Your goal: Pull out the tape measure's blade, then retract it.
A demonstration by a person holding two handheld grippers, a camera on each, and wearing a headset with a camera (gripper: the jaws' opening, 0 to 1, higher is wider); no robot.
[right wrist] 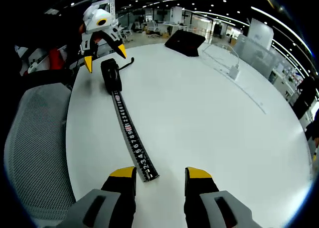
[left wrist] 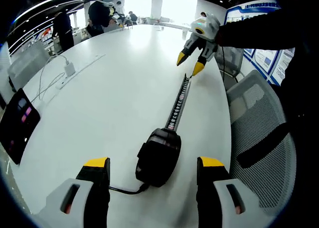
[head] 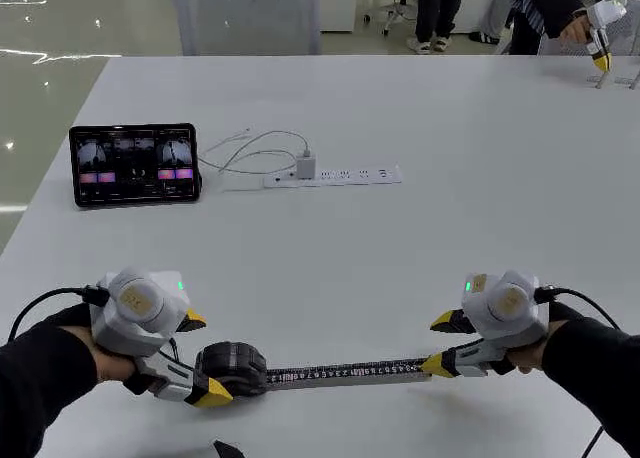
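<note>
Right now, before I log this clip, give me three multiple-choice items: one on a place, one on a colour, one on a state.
1. Where is the tape measure case? A on the floor; B by the left gripper; C on a shelf.
2. What colour are the gripper tips? A red; B green; C yellow.
3. The blade is: A pulled out, flat on the table; B fully retracted; C coiled up.
Key: B, the case lies before the left gripper's open jaws; C, both pairs of tips are yellow; A, the blade reaches the right gripper.
</note>
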